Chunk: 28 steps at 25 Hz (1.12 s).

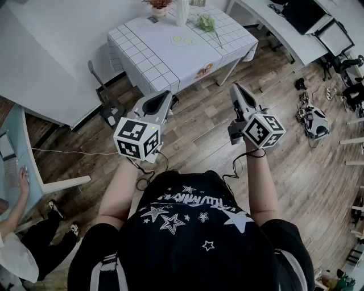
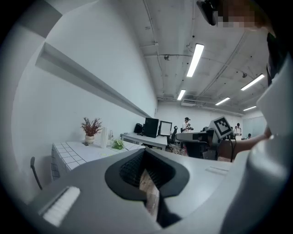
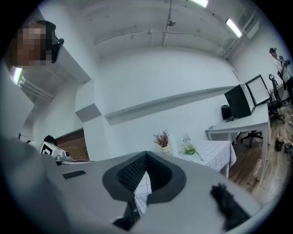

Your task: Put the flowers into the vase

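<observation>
Above the wooden floor [image 1: 199, 131], left gripper [image 1: 166, 95] and right gripper [image 1: 235, 87] jaws closed, empty; flowers [image 1: 207, 24] on table [image 1: 153, 57].

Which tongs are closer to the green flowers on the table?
Right. Both hang short of the table: right tongs slightly right of the flowers, left tongs farther off to their left.

One table [image 1: 165, 57] at twelve o'clock bears one vase [image 1: 181, 12], one potted plant [image 1: 160, 5], one flower bunch [image 1: 207, 23]. Two grippers: left gripper [image 1: 166, 95], right gripper [image 1: 236, 88].

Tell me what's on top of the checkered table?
A white vase, loose green flowers and a potted red plant. Inside the vase can't be seen.
</observation>
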Tool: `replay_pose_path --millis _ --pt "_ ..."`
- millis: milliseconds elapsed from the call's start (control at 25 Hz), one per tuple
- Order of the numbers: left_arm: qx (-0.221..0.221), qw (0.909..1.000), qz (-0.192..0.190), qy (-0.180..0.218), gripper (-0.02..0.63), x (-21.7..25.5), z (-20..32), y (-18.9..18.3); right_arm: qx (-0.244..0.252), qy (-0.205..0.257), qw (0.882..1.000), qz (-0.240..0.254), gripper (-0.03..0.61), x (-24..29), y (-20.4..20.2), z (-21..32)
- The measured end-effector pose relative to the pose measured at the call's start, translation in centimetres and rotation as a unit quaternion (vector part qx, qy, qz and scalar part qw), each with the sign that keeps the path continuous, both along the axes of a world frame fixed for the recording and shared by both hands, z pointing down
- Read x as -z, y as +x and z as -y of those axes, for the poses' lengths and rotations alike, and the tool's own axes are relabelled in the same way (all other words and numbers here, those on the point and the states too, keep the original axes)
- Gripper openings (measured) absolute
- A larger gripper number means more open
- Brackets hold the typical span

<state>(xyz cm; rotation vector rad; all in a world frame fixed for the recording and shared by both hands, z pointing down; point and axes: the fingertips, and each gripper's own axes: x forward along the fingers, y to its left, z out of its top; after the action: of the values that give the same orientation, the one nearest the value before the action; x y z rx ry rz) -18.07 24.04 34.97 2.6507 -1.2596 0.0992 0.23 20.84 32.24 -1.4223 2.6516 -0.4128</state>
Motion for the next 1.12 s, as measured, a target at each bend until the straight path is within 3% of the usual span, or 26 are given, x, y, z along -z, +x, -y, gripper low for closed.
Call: replay_pose_path --millis 200,600,960,1120 --pt "0.017 0.9998 -0.007 -0.011 0.009 -0.6 1.1 -0.3 0.002 0.004 0.999 -0.033 0.011 0.0 -0.5 0.4" --pt "0.03 0.9994 0.002 -0.017 0.009 -1.1 0.7 -1.5 0.013 -0.004 0.999 -0.032 0.011 -1.2 -1.5 0.1" --pt "0.023 0.9989 -0.02 -0.035 0.009 -1.8 0.5 -1.4 0.005 -0.005 1.0 -0.001 0.012 -1.7 -0.6 -1.4" --pt "-0.003 0.9991 -0.015 -0.04 0.009 -2.4 0.7 -0.4 -0.005 -0.018 1.0 -0.016 0.012 -2.6 0.2 -2.5"
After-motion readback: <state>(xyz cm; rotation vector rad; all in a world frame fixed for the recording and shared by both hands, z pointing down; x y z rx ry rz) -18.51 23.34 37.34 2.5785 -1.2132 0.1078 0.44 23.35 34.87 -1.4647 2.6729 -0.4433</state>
